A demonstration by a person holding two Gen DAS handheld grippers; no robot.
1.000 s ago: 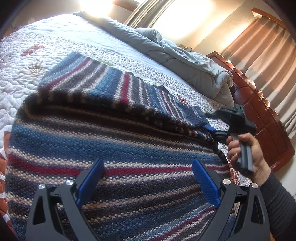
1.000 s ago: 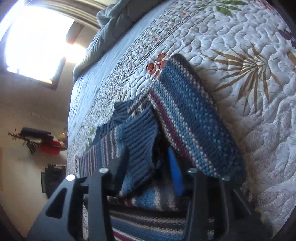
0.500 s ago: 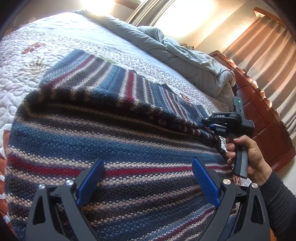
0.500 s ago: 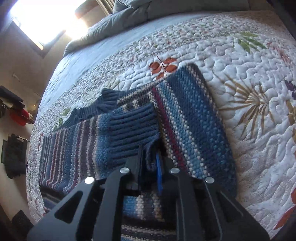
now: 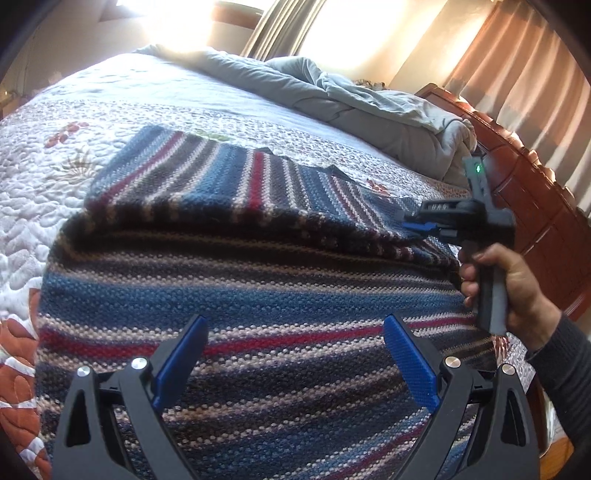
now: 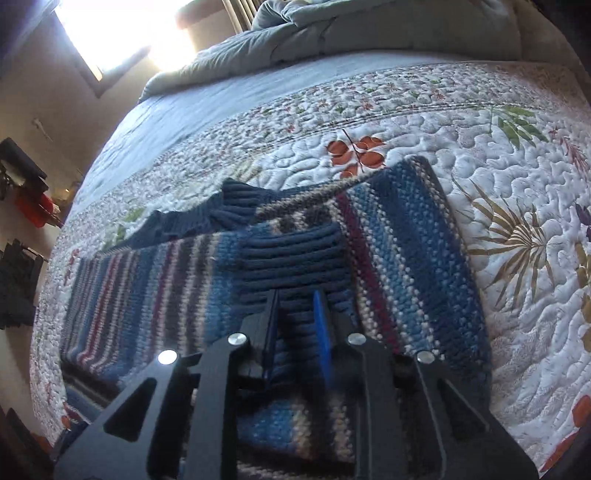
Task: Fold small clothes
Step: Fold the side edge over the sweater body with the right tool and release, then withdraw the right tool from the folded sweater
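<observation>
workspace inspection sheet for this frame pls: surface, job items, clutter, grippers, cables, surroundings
Surface: quilted floral bedspread on a bed.
Job's things: striped knit sweater lies partly folded on the bedspread; ribbed navy cuff rests on its body.
Clutter: rumpled grey duvet at the far end.
Grippers: left gripper open above the sweater, holding nothing; right gripper shut on the cuff.
Cables: nothing seen.
Surroundings: wooden bed frame, curtains, bright window.

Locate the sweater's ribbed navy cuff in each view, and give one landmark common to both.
Left wrist view: far right of middle, the ribbed cuff is pinched by the right gripper.
Right wrist view: centre, the cuff runs into the gripper.
Shared landmark: the grey duvet bunched at the bed's far end.
</observation>
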